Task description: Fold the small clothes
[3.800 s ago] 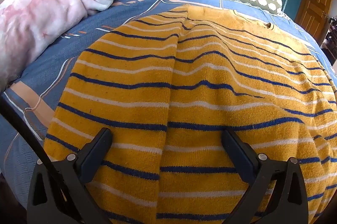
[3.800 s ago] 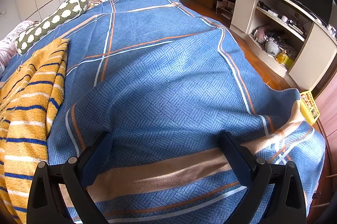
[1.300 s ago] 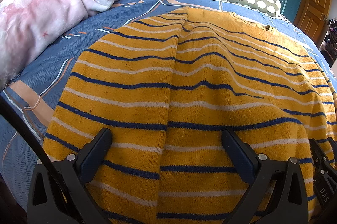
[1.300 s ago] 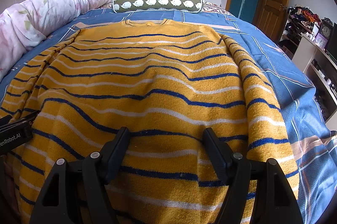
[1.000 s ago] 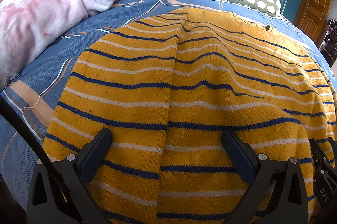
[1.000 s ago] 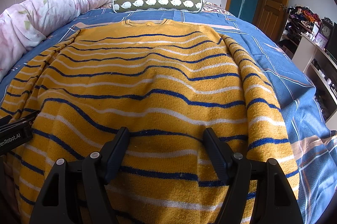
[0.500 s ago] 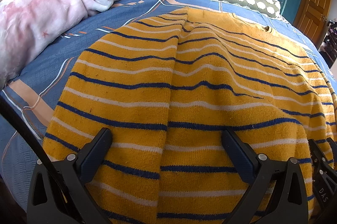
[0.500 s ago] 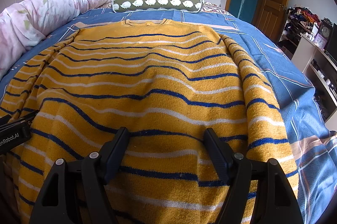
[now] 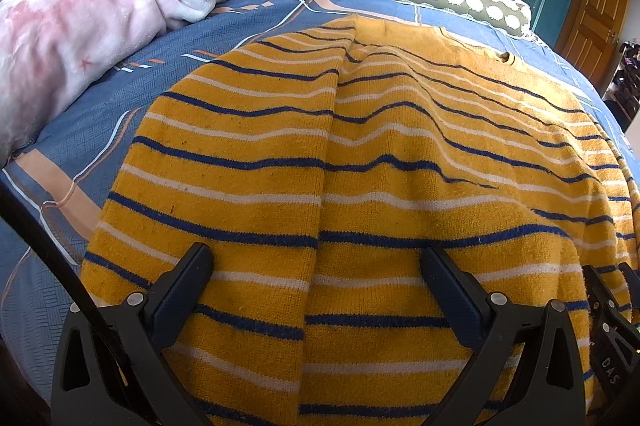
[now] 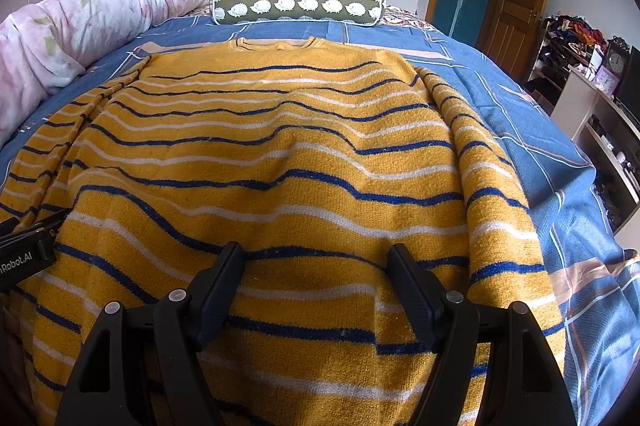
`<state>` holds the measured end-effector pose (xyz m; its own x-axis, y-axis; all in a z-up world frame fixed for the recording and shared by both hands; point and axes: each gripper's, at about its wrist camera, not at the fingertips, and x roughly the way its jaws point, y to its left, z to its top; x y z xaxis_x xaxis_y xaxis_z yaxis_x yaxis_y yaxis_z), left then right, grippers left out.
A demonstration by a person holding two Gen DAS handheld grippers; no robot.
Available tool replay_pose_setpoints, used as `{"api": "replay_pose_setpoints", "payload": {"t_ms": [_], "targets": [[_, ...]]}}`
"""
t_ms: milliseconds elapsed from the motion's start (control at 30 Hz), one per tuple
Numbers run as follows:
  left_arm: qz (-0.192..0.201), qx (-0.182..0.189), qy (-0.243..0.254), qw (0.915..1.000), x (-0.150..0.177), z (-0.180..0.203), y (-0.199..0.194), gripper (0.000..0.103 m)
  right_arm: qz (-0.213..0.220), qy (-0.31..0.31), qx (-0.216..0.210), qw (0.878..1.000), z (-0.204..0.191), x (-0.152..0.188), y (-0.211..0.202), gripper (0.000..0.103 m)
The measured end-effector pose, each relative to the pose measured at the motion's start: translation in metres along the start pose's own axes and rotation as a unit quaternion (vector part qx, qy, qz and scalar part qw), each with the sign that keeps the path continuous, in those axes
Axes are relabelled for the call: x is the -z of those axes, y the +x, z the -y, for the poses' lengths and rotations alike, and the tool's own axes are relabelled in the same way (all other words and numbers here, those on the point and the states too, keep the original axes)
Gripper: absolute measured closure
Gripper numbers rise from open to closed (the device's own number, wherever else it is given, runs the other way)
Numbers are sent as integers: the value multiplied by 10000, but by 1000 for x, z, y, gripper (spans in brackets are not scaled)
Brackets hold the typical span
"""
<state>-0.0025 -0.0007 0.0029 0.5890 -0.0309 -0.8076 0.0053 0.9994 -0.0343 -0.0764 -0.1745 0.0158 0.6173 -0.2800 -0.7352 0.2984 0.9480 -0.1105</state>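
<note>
A: Left wrist view: what's the fabric like?
B: Fuzzy knit sweater (image 9: 400, 161), mustard with navy and white stripes, spread on the blue patterned bedspread (image 9: 92, 113). Left gripper (image 9: 316, 266) hangs over the hem end with its jaws spread wide, holding nothing.
A: And the right wrist view?
B: Sweater's long axis runs away from the camera, ribbed collar pointing at the hedgehog-print bolster (image 10: 298, 5). Sleeves lie along both sides. Right gripper (image 10: 316, 262) is also parted and empty, over the hem.
</note>
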Motion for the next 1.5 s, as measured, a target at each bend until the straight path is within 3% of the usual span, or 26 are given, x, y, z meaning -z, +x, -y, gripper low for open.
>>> {"api": "replay_pose_setpoints", "payload": {"t_ms": [300,367,433,467,567,633,700,900,967,1100,1233,1267,1333,1467,1500], "targets": [[64,-6,85,9999,1,-2,-5,0,34,-84,169,9998,-3,1,-1,22],[-50,51,197,9998,0,-3,-12,9,20,-84,167,9998,-3,0,-1,22],[-178,157,353,9991,-3,-7,-28,33,11,-73,150,9999,-2,0,-1,21],[-172,283,383,9987,-4,-11,-37,35,10,-72,151,9999,-3,0,-2,21],[165,683,329,9970,-13,-42,-76,34,15,-78,162,9998,-2,1,-2,21],[347,521,351,9974,-18,-65,-92,26,11,-68,154,9999,-2,1,-2,21],[334,287,363,9984,-20,-88,-96,26,12,-70,159,9998,-2,1,-2,21],[-362,966,-103,9946,3,-136,-83,26,14,-71,159,9998,-1,1,-2,21],[-429,1257,-67,9911,14,-134,-84,26,11,-70,158,9999,-2,1,-2,21],[-369,1392,327,9890,26,-107,-94,26,14,-78,169,9998,-2,1,-2,21],[-324,1925,780,9776,38,-75,-104,27,27,-104,216,9997,-3,1,-3,21],[-389,1962,858,9760,40,-70,-101,29,30,-110,225,9997,-3,1,-4,21],[-527,1838,950,9769,44,-59,-90,49,32,-111,230,9997,-4,1,-4,21],[-662,1736,1057,9769,45,-49,-73,56,31,-112,229,9997,-4,1,-4,20],[-703,1662,1113,9773,46,-48,-71,64,30,-112,229,9997,-4,1,-4,20]]}}
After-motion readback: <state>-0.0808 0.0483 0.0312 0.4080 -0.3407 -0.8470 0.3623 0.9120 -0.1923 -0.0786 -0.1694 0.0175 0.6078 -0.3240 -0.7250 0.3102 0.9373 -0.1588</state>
